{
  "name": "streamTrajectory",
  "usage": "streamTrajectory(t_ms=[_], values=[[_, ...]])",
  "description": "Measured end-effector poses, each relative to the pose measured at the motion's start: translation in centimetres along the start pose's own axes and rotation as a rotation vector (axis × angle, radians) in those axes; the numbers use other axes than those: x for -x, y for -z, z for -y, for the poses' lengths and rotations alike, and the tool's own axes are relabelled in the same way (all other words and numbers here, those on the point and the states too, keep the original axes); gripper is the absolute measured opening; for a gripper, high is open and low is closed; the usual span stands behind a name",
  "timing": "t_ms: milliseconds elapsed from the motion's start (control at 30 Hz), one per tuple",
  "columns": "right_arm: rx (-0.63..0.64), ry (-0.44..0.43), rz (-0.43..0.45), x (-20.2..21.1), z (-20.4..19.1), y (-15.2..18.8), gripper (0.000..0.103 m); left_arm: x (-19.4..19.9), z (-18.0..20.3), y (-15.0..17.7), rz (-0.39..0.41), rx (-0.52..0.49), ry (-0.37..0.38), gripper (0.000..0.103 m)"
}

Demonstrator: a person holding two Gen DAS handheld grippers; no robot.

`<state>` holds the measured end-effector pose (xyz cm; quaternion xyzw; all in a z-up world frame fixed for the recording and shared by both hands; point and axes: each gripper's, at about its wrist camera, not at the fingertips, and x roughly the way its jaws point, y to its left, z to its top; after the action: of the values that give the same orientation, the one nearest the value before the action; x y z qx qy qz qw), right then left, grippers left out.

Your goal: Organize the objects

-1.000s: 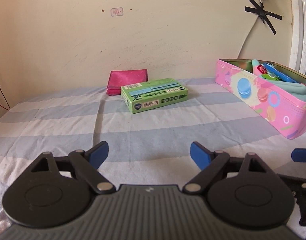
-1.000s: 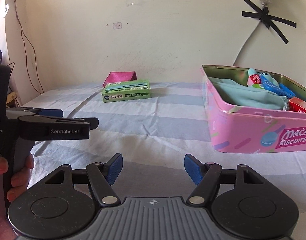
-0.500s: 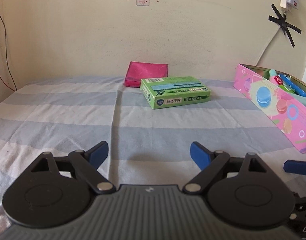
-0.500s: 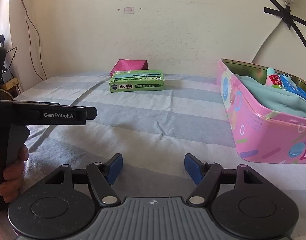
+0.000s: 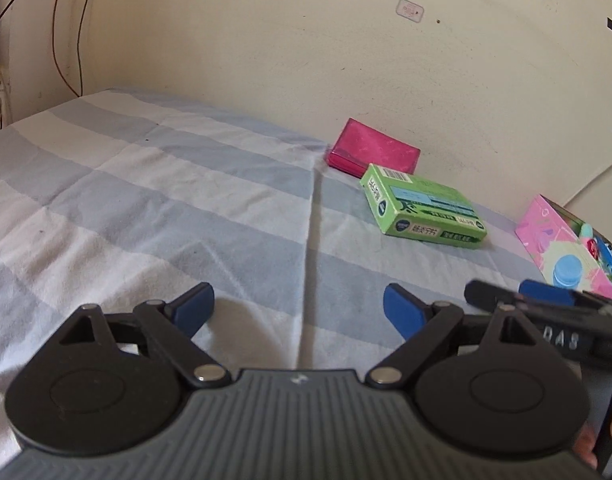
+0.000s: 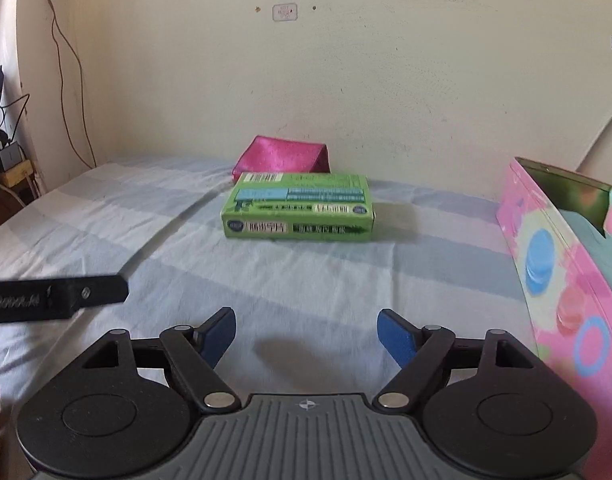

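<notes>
Claws both apart, empty: left claw (image 5: pixel 298 309), right claw (image 6: pixel 306 335). Pink tin (image 6: pixel 562 276) cut off; contents possibly cloth.

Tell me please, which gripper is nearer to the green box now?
Probably the right. The right gripper points straight at the green box, which lies directly ahead of its open fingers. The left gripper is beside it, with the box off to its right.

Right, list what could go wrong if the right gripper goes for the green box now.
1. The green cardboard box lies close in front of the magenta pouch; an overshooting right gripper, jaws open, might shove it into the pouch.
2. The left gripper hangs near the right one; they could collide.
3. The pink biscuit tin stands close on the right; a wide swing may clip its wall.
</notes>
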<state>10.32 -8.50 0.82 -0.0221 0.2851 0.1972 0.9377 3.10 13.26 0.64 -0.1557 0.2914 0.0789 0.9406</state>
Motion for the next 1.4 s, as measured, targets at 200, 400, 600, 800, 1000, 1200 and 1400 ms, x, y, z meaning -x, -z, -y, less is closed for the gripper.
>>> streamTrajectory(t_ms=[200,400,600,800,1000,1200,1400], values=[[-0.154,-0.030,0.034,-3.9,2.6,-3.8,0.079,0.1,-0.8,-0.4,0.009,0.059,0.003,0.093],[-0.170,0.004,0.017,-8.2,3.1,-7.7,0.079,0.1,-0.7,-0.4,0.003,0.059,0.020,0.093],[-0.238,-0.073,-0.067,-12.1,4.9,-10.3,0.075,0.1,-0.6,-0.3,0.009,0.063,0.012,0.093],[-0.143,-0.171,-0.183,-13.0,3.2,-9.2,0.040,0.8,-1.1,-0.5,0.065,0.095,-0.033,0.093],[-0.101,-0.267,-0.165,-9.0,0.6,-6.0,0.043,0.8,-1.2,-0.5,0.050,0.108,0.034,0.093],[-0.164,-0.248,-0.108,-5.0,1.5,-4.1,0.052,0.9,-0.8,-0.3,0.042,0.088,0.127,0.092],[-0.248,-0.257,-0.105,-3.3,3.5,-2.6,0.054,-0.4,-0.6,0.1,-0.053,0.080,0.201,0.084]])
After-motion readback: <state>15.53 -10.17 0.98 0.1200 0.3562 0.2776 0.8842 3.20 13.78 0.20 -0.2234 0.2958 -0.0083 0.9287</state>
